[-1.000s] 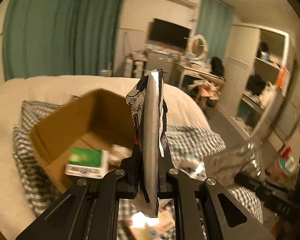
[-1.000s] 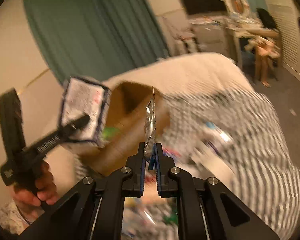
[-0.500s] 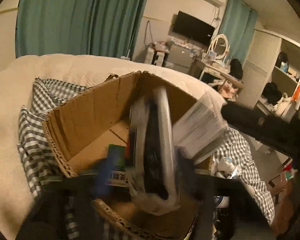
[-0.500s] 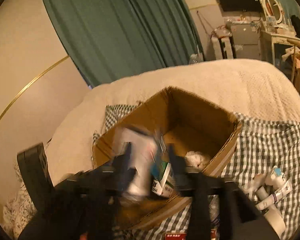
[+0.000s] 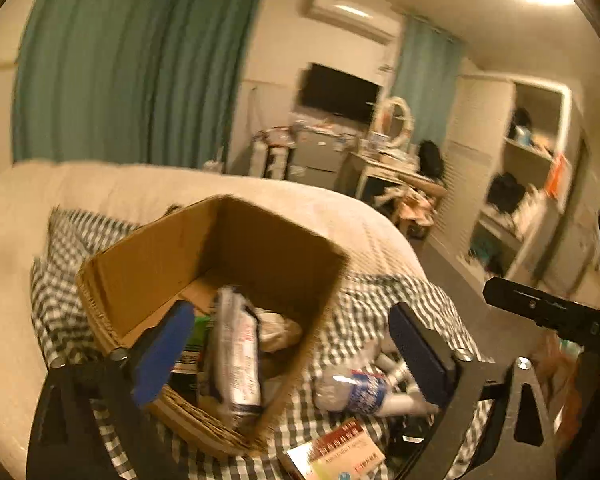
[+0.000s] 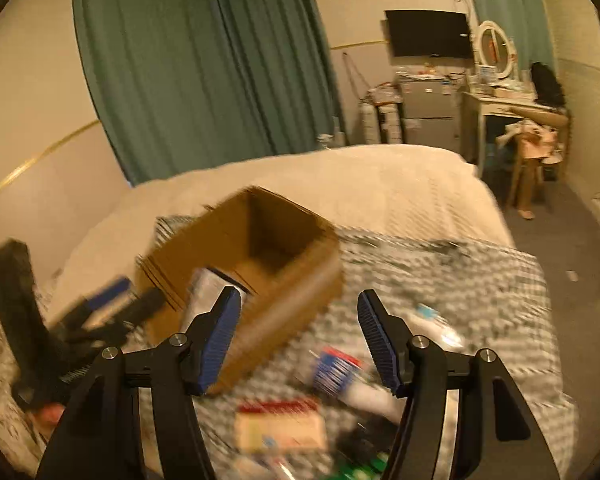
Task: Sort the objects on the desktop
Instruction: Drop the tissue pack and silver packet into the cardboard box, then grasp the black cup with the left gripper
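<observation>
Both grippers are wide apart and hold nothing. The left gripper [image 5: 288, 344] hangs over the near edge of the cardboard box [image 5: 148, 256]. Inside the box, just ahead of it, stands a white packet [image 5: 238, 344], with a green box [image 5: 196, 334] beside it on the left and a crumpled white thing on its right.

The right gripper [image 6: 296, 336] sits above the checked cloth [image 6: 480, 280] on the bed [image 6: 380, 176], with the cardboard box ahead and to its left. Below it and a bit to the right lie the things not yet sorted: a white tube [image 6: 364, 396], a pack with blue stripes [image 6: 334, 368] and a flat red and cream box [image 6: 280, 424]. This view is blurry, so small things are hard to tell.

The next step looks like picking up one more thing. To do it well, choose one thing only, come straight down so one finger is on each side, and close on its middle. Go slowly, so the cloth does not bunch up with it. The flat box may need a grip on its edge.
</observation>
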### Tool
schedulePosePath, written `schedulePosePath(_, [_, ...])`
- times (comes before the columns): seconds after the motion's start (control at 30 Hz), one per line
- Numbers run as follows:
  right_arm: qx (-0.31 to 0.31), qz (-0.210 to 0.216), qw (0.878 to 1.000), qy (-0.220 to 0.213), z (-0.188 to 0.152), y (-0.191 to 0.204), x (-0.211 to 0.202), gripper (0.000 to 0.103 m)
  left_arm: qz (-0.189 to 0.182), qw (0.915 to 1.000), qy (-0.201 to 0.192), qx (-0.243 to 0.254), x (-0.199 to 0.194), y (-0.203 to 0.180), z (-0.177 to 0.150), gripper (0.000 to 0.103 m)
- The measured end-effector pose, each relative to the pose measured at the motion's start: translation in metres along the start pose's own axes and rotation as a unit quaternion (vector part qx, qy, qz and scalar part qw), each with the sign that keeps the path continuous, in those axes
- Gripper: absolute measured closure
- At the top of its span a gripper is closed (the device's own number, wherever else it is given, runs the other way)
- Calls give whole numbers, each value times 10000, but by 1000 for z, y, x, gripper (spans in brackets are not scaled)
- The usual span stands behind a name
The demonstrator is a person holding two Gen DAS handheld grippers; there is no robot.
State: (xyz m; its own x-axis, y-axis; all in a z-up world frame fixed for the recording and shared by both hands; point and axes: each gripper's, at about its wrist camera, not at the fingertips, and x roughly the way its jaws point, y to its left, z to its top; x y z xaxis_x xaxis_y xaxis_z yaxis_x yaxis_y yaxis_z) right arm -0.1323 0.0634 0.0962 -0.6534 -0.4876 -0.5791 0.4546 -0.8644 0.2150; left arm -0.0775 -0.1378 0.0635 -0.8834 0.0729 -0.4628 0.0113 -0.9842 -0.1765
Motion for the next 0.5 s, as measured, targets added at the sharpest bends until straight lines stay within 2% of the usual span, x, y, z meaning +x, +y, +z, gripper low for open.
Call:
schedulePosePath(0.07, [32, -159, 9998, 83, -16, -19, -15, 42, -81, 9995, 120, 273, -4, -22, -11, 2])
schedulePosePath(0.13, [142, -267, 9995, 136, -30, -34, -23, 42, -186, 9984, 404, 359, 3, -35, -28, 1])
schedulePosePath(0.27, [416, -535, 9975, 185, -60, -72, -29, 42, -240, 9944, 1004, 236, 19, -64, -65, 1])
schedulePosePath(0.37, [672, -602, 9955, 280, -79, -99, -25, 42, -266, 9884, 1491, 122, 38, -83, -89, 1])
schedulePosePath(0.43, [833, -654, 9938, 336, -89, -115, -21, 42, -301, 9841, 1711, 377, 51, -104, -100, 1])
schedulePosePath(0.5, [935, -597, 9932, 361, -95, -124, -17, 42, -379, 9816, 1760, 636, 58, -120, -107, 1])
